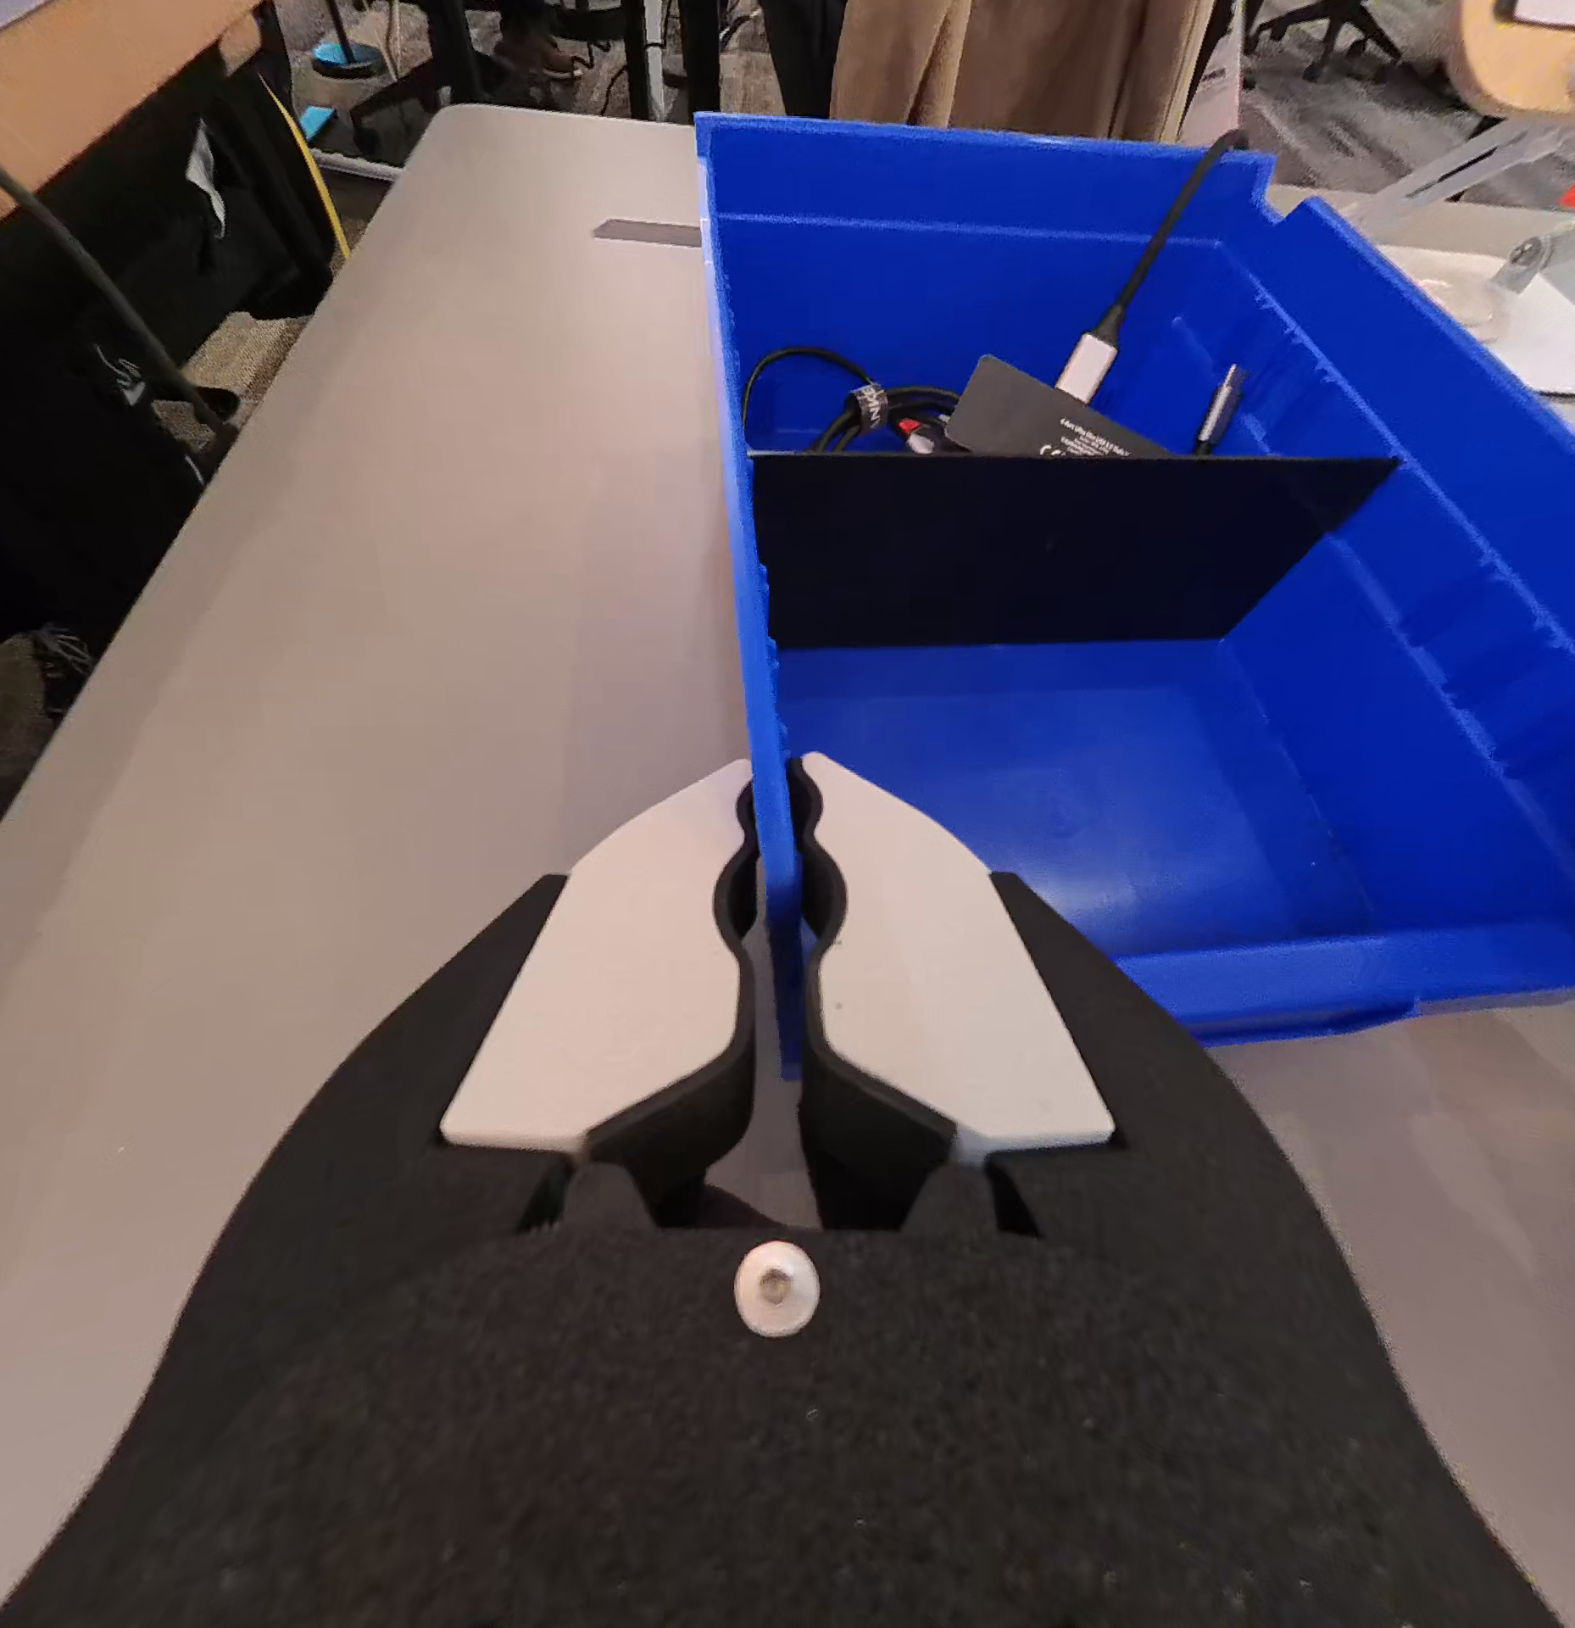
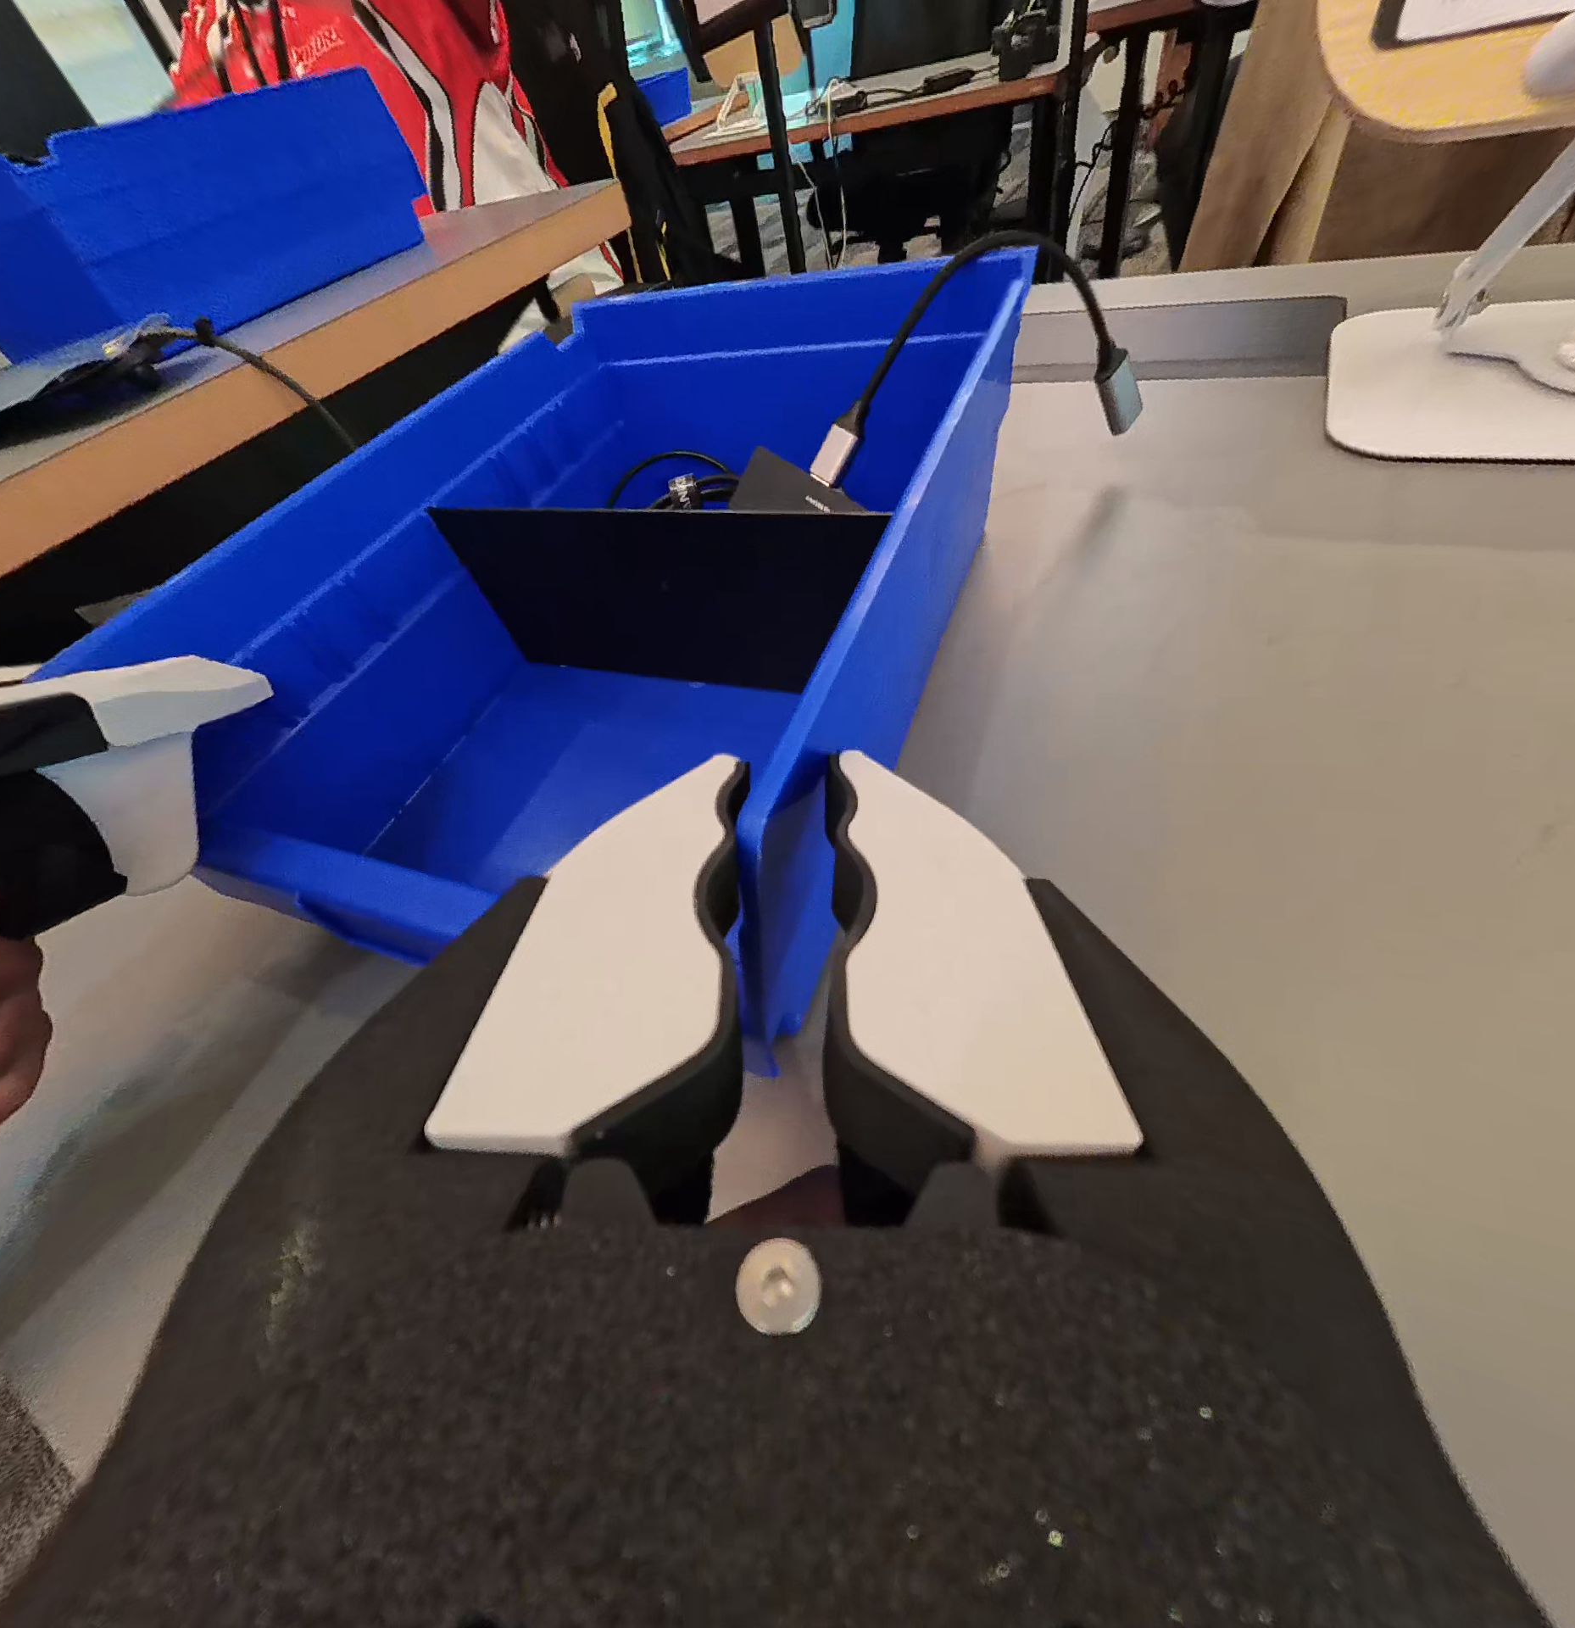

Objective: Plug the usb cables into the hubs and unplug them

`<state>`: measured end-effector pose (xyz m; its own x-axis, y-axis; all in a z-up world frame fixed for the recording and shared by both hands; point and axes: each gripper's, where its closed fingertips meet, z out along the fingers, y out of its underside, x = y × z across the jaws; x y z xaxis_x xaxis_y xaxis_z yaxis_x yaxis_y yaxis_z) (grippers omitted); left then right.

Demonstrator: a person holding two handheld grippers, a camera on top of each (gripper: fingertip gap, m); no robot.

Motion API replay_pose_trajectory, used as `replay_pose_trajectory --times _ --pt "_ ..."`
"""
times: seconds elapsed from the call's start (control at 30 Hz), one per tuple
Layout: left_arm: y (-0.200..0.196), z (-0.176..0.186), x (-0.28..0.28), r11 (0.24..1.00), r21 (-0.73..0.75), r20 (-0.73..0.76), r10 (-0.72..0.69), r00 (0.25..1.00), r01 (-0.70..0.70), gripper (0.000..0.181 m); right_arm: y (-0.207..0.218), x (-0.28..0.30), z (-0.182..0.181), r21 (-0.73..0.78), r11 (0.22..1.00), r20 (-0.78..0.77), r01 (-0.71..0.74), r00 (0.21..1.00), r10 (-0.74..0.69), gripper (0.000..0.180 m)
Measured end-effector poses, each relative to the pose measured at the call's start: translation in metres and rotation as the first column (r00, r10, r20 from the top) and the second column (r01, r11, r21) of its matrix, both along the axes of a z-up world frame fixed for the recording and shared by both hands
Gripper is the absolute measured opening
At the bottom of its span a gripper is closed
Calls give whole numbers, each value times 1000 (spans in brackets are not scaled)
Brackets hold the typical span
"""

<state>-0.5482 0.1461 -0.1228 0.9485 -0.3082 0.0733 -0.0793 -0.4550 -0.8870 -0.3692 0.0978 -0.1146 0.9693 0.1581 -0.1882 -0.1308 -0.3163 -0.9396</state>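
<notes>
The left gripper [image 1: 777,780] has its two fingers closed on the left side wall of a blue bin [image 1: 1075,793], one finger outside, one inside, near the bin's front corner. The right gripper [image 2: 786,775] pinches the opposite side wall the same way, its fingers clamped on the blue plastic close to the near end. From the right wrist view the left gripper shows at the far left edge, its white fingertip over the bin's rim.

The bin sits on a grey table [image 1: 370,705]. A black divider [image 1: 1031,546] stands across it and splits it in two. The near compartment holds nothing; all the gear lies in the far one. There, a flat black hub [image 1: 1039,414] leans against the divider. Beside it on the left is a bundled black cable [image 1: 854,410]. A short braided cable [image 2: 951,291] with a silver plug at its lower end [image 2: 832,454] rises out of the far compartment, arches over the bin's right rim and ends in a grey plug [image 2: 1119,388] hanging outside, above the table. Another slim silver plug [image 1: 1220,405] rests against the right inner wall.

A white stand base [image 2: 1462,396] sits on the table, well apart to the right.
</notes>
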Motion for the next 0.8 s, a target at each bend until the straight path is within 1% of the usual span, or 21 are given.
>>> replay_pose_trajectory --times 0.07,0.13,0.17,0.2,0.23,0.27,0.37,0.43,0.47,0.53,0.6,0.63,0.67,0.73,0.77,0.8 --pt "3 0 3 1000 -6 -2 17 1000 -17 4 1 5 0 -13 1000 7 -14 1000 14 17" --pt "5 0 3 999 -8 -11 43 999 -44 7 -1 5 1 -19 998 23 -65 998 65 19" --pt "3 5 2 998 12 -19 64 998 -64 20 -4 7 4 -5 996 26 -92 995 93 20" --pt "-2 15 1 995 50 -10 85 996 -84 27 -9 13 7 18 994 41 -110 993 110 32" --pt "-11 28 3 991 99 12 91 996 -92 27 -16 22 11 36 991 61 -131 990 129 42" --pt "-24 43 7 985 148 35 86 996 -90 27 -26 32 15 50 985 72 -166 984 162 46" --pt "-67 77 49 970 243 116 -10 993 -18 31 -60 77 27 84 963 122 -254 962 243 48" --pt "-92 84 99 960 273 159 -113 981 67 36 -72 120 27 78 961 159 -264 955 249 48" --pt "-100 81 126 957 271 158 -148 976 102 43 -75 144 24 58 965 171 -254 955 241 51" --pt "-116 67 186 949 248 161 -236 958 192 45 -79 189 17 37 970 188 -241 955 230 51" --pt "-128 46 245 936 210 155 -318 935 283 50 -81 228 3 23 977 208 -214 956 205 52" --pt "-132 35 271 925 193 126 -354 927 327 53 -82 244 -4 11 979 217 -203 956 196 55" --pt "-134 22 291 917 172 80 -376 923 359 55 -85 257 -9 8 982 221 -190 958 183 58" --pt "-132 5 319 909 145 4 -395 919 390 59 -92 275 2 75 982 180 -176 971 160 55" --pt "-131 1 329 906 130 8 -406 914 402 59 -95 279 7 105 978 171 -181 972 162 51" --pt "-131 0 337 904 115 32 -417 908 411 60 -98 282 8 102 976 179 -190 969 170 52"
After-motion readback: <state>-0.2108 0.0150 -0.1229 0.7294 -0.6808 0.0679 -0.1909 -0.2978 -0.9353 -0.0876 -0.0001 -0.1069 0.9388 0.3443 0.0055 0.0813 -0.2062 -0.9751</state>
